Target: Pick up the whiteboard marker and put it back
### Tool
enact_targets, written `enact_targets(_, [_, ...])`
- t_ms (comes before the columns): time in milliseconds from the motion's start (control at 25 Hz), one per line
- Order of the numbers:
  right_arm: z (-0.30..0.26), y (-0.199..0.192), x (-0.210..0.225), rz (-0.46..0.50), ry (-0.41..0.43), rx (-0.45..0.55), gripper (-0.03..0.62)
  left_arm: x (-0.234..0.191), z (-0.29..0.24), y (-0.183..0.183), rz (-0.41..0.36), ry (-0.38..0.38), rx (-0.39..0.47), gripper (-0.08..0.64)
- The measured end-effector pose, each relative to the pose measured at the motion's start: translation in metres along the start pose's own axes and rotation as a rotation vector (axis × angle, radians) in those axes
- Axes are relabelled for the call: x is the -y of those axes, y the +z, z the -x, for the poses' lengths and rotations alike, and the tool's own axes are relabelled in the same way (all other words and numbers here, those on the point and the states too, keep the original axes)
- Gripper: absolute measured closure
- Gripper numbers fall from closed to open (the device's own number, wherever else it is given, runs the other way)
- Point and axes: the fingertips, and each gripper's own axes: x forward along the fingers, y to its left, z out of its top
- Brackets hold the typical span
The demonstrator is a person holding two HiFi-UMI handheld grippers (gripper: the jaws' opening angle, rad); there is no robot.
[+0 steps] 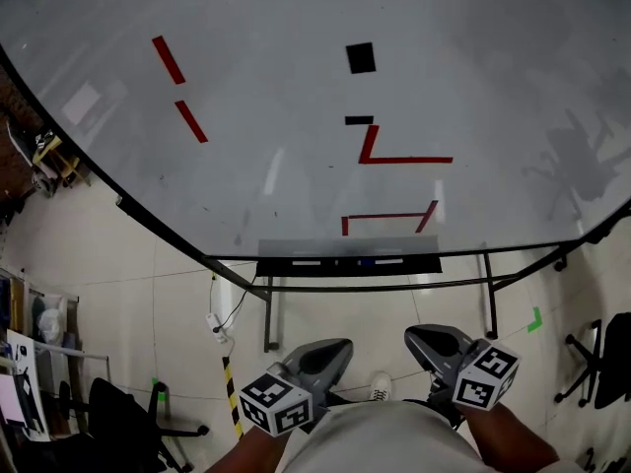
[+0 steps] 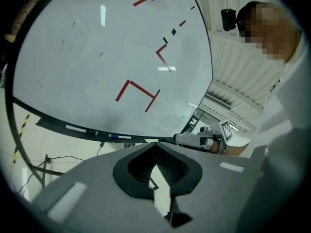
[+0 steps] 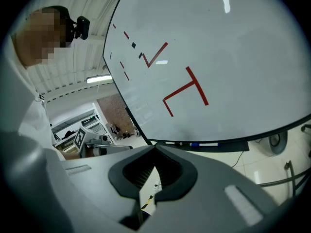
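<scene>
**Hand-held grippers.** The left hand-held gripper (image 1: pixel 338 347) is below the tray (image 1: pixel 276 267), low and close to the person's body. Its own view shows the jaws together at the tips, with nothing between them. The right hand-held gripper (image 1: pixel 416 336) is also below the tray, beside the left unit and apart from it. Its jaws are likewise closed tip to tip, with nothing between them. Neither unit touches the tray.

**Marker.** The whiteboard marker (image 1: pixel 377 261) has a white body and a blue cap. It lies flat in the tray, lengthwise, near the tray's middle. Both gripper views show it there: left gripper view (image 2: pixel 116 136), right gripper view (image 3: pixel 203 144).

**Other items.** A second white stick-shaped item (image 1: pixel 306 261) lies in the tray, left of the marker. Its type cannot be determined.

**Whiteboard.** The whiteboard (image 1: pixel 296 97) rises directly above the tray, which runs along its lower edge. Red line marks (image 1: pixel 389 215) sit just above the tray. Black patches (image 1: pixel 361 57) sit higher up. The pale floor (image 1: pixel 128 294) lies beneath the tray.
</scene>
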Motion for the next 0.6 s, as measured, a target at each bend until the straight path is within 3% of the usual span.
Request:
enact_targets(200, [0.025, -0.013, 0.0, 0.01, 0.046, -0.035, 0.591, 0.015, 0.004, -0.013, -0.046, 0.093, 0.013, 0.543])
enact_targets(440, [0.033, -0.019, -0.009, -0.058, 0.027, -0.011, 0.591, 0.02, 0.01, -0.022, -0.075, 0.075, -0.034, 0.543])
enact_targets(600, [0.026, -0.021, -0.023, -0.037, -0.004, -0.01, 0.591, 0.017, 0.022, -0.016, -0.114, 0.038, -0.065, 0.543])
